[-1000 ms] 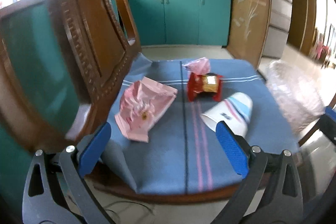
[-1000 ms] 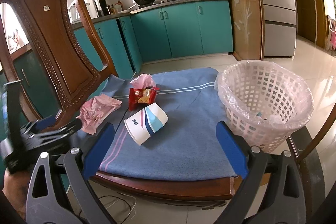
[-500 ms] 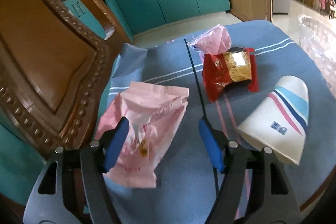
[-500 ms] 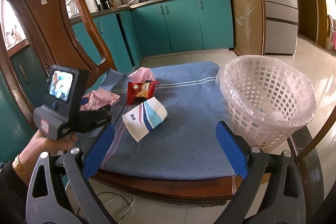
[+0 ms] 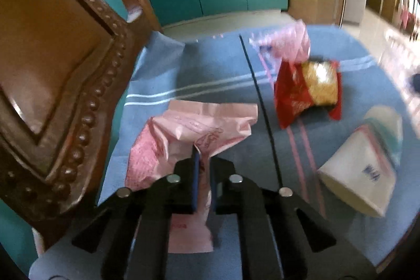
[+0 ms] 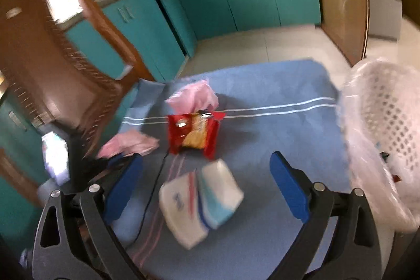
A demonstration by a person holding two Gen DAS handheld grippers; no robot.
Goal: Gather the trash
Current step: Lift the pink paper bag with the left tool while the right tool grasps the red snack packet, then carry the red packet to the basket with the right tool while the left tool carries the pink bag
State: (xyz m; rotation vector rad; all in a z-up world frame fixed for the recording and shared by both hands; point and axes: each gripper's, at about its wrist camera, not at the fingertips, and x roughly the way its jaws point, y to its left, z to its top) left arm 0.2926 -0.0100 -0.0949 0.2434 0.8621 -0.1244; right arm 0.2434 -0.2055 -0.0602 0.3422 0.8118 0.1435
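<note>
Your left side blocked: carved chair back [image 5: 60, 85] crowds cloth edge. Open blue cloth [image 6: 275, 138] between red snack packet [image 6: 194, 134] and white basket [image 6: 380, 127]; paper cup [image 6: 199, 204] ahead of you.

On the blue striped cloth [image 6: 275, 127] lie four pieces of trash. Two are pink: one crumpled pink wrapper [image 5: 194, 133] directly between the tips of the left gripper [image 5: 203, 169], and one pink plastic bag [image 6: 195, 96] farther ahead of both tools. One red snack packet [image 6: 194, 134] sits just ahead of the right gripper [image 6: 206, 175], in line with its gap. One paper cup [image 6: 202, 201] lies on its side between that gripper's two blue pads. One white mesh basket [image 6: 386, 122] stands off to the right gripper's right. One carved wooden chair [image 5: 60, 70] rises to the left of both tools. Two grippers show in all.
</note>
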